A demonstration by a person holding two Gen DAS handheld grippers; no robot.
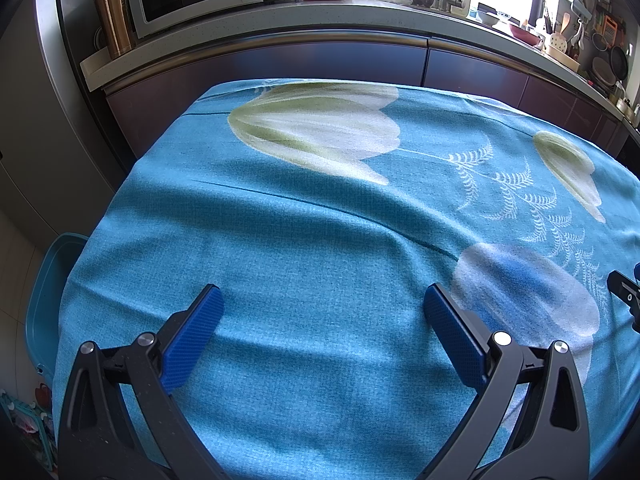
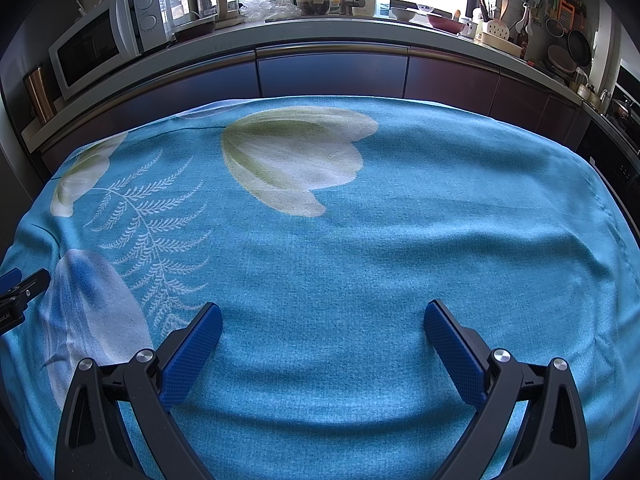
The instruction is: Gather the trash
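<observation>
Both my grippers, left [image 1: 323, 304] and right [image 2: 323, 320], hang spread wide over the cloth [image 2: 360, 248]; I see no trash between the fingers.

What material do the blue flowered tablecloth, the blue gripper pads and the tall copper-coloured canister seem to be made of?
The blue flowered tablecloth looks like woven fabric, matt: a visible weave and soft folds. The blue gripper pads seem rubber or textured plastic, judging by the fine grid pattern. The tall copper-coloured canister appears to be brushed metal, with a dull vertical sheen.
</observation>
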